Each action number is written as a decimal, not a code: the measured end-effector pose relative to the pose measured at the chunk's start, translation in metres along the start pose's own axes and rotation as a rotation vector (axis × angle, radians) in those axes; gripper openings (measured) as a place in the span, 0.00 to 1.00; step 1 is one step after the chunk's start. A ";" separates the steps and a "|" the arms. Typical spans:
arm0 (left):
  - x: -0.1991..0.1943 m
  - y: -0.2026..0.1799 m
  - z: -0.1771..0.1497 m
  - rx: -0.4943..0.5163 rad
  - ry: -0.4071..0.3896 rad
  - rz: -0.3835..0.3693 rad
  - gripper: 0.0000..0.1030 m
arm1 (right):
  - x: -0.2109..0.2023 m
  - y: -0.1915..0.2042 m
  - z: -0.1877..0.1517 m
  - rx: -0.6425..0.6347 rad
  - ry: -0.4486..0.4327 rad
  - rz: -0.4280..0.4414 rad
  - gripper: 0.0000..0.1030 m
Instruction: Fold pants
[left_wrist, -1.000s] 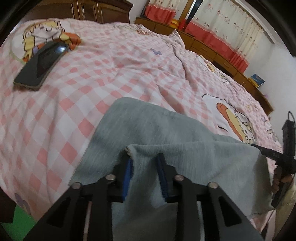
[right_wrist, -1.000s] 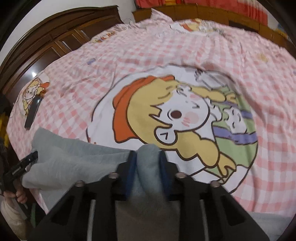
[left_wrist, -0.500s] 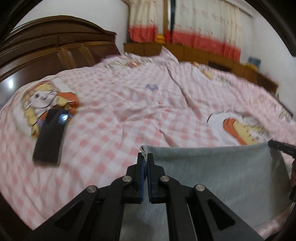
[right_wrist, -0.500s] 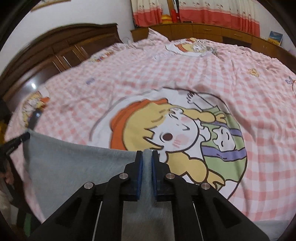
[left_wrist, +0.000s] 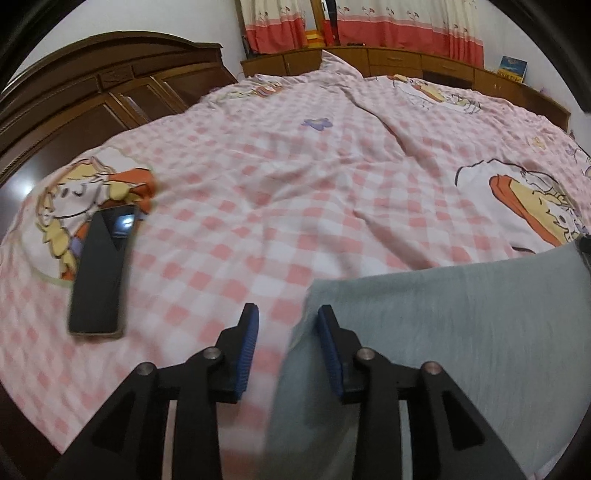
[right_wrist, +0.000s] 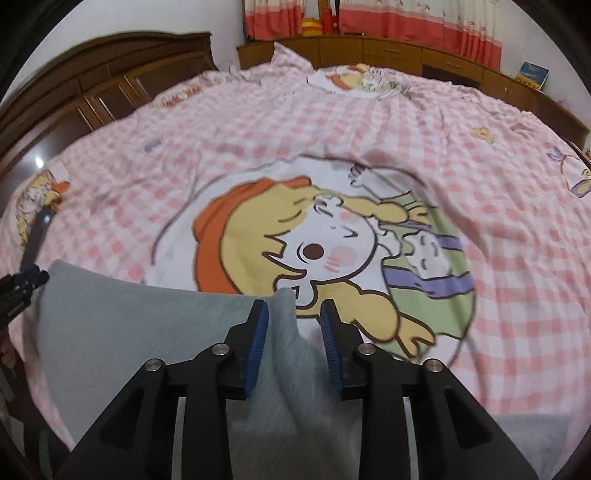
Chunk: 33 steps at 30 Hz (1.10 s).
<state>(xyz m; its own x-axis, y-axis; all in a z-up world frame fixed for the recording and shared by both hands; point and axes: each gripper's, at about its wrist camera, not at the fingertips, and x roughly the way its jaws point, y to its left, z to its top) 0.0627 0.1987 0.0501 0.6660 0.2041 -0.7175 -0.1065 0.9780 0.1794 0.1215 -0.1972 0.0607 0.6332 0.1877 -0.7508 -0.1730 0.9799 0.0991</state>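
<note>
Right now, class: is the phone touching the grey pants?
Apart. In the left wrist view, the phone lies left of the pants, with bare checked bedspread between them.

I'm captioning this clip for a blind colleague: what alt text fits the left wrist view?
The left gripper, jaws just opened, hovers at the left edge of grey pants on a pink checked bedspread; its pads look clear of the cloth. A dark phone lies to the left.

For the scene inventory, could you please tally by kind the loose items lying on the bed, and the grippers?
Grey pants: 1
Black phone: 1
Grippers: 2, the left gripper and the right gripper
Total: 4
</note>
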 end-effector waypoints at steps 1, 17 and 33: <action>-0.005 0.005 -0.002 -0.007 0.000 -0.006 0.36 | -0.009 0.001 -0.002 -0.001 -0.009 0.002 0.35; -0.068 0.012 -0.077 -0.311 0.072 -0.256 0.55 | -0.081 0.079 -0.095 -0.150 0.036 0.092 0.38; -0.070 0.007 -0.088 -0.386 0.092 -0.324 0.55 | -0.055 0.106 -0.152 -0.184 0.129 0.110 0.39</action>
<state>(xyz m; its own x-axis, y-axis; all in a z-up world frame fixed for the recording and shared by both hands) -0.0495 0.1956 0.0420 0.6443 -0.1263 -0.7543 -0.1815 0.9328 -0.3112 -0.0461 -0.1138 0.0129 0.5035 0.2711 -0.8203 -0.3774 0.9231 0.0734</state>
